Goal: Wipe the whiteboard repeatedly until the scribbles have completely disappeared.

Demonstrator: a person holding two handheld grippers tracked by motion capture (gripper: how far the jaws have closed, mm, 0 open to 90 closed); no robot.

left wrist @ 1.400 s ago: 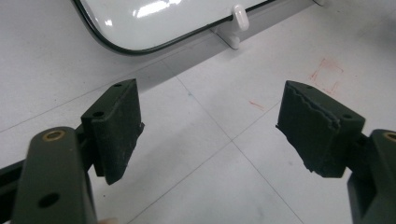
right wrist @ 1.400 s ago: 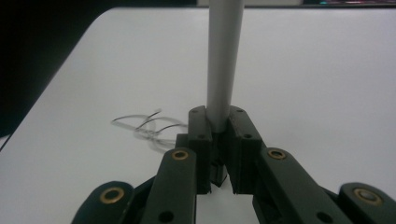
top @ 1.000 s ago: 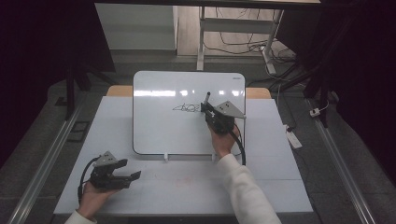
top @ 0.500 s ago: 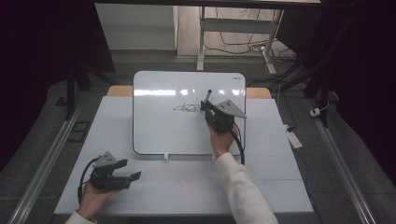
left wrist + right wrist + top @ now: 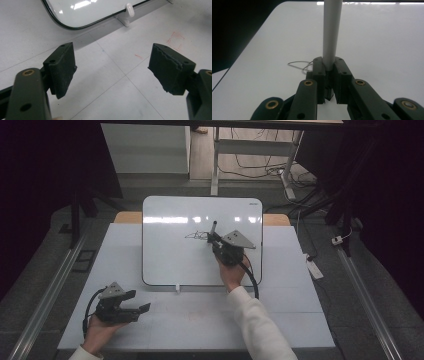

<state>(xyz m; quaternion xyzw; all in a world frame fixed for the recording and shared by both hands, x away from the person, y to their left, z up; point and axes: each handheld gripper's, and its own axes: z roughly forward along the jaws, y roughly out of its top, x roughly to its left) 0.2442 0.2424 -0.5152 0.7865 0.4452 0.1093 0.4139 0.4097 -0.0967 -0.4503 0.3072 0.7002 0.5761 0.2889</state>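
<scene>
My right gripper (image 5: 216, 241) has its jaws clamped on a marker (image 5: 332, 32), whose pale barrel rises straight up out of them in the right gripper view. In the high view the marker (image 5: 214, 227) stands over the middle of the whiteboard (image 5: 170, 260), a little toward its far edge, with its dark upper end pointing away from me. Just left of the gripper lies a thin scribbled line (image 5: 196, 235) on the board, and in the right gripper view that same looping line (image 5: 298, 64) runs up to the left jaw; I cannot tell whether the tip touches the board. The whiteboard lies flat on the pale surface (image 5: 300, 310), with a small white clip (image 5: 176, 288) at its near edge. My left gripper (image 5: 142, 309) rests in my left hand (image 5: 97, 332) at the near left of the surface, well apart from the board, its jaws wide apart with nothing between them. In the left gripper view, the board's rounded corner (image 5: 70, 15) and the clip (image 5: 130, 9) lie beyond them.
</scene>
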